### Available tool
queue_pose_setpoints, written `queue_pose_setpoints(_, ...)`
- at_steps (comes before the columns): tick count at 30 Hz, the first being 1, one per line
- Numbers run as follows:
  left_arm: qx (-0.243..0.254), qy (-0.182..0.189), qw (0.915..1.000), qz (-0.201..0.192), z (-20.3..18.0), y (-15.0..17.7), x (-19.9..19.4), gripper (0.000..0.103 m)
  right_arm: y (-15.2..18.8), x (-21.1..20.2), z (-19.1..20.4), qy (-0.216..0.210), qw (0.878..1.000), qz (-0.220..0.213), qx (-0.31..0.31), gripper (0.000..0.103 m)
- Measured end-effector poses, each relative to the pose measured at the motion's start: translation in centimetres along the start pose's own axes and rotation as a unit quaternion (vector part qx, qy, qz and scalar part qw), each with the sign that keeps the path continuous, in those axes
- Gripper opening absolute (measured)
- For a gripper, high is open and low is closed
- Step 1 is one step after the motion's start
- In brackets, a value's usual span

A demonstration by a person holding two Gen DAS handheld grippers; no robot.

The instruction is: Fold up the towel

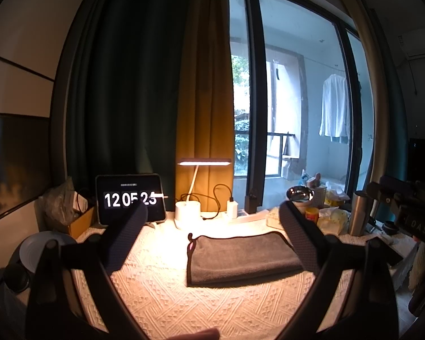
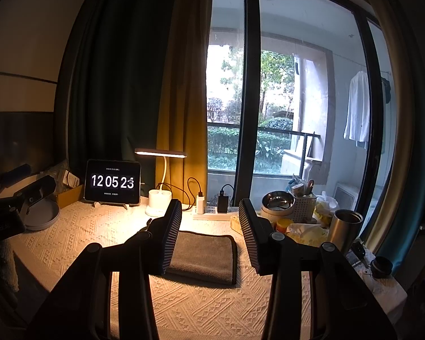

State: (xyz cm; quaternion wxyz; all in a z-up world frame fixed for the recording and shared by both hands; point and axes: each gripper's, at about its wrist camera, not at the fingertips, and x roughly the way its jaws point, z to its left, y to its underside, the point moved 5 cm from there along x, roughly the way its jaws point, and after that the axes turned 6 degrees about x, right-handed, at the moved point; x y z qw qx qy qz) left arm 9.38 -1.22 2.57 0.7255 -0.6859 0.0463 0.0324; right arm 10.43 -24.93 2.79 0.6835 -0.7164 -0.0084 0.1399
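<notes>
A grey towel (image 1: 240, 257) lies folded into a flat rectangle on the cream patterned tablecloth (image 1: 161, 300), under the desk lamp. It also shows in the right wrist view (image 2: 204, 255), partly behind a finger. My left gripper (image 1: 212, 212) is open and empty, held above the table just in front of the towel. My right gripper (image 2: 209, 206) is open and empty, raised over the towel's near edge. Neither gripper touches the towel. The right gripper's body (image 1: 410, 212) shows at the right edge of the left wrist view.
At the back stand a tablet clock (image 2: 112, 181), a lit white desk lamp (image 2: 160, 192) and a power strip with chargers (image 2: 212, 209). On the right are a steel bowl (image 2: 277, 201), a white basket (image 2: 304, 206), a steel cup (image 2: 344, 229) and tissue packets. A grey dish (image 2: 41, 216) sits at left.
</notes>
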Motion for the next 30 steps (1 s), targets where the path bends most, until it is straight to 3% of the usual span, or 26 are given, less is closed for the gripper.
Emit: queue_pose_setpoints(30, 0.004, -0.007, 0.9999, 0.012, 0.0, 1.0, 1.0, 0.095, 1.3, 0.5, -0.3, -0.003, 1.0, 0.013, 0.009, 0.044)
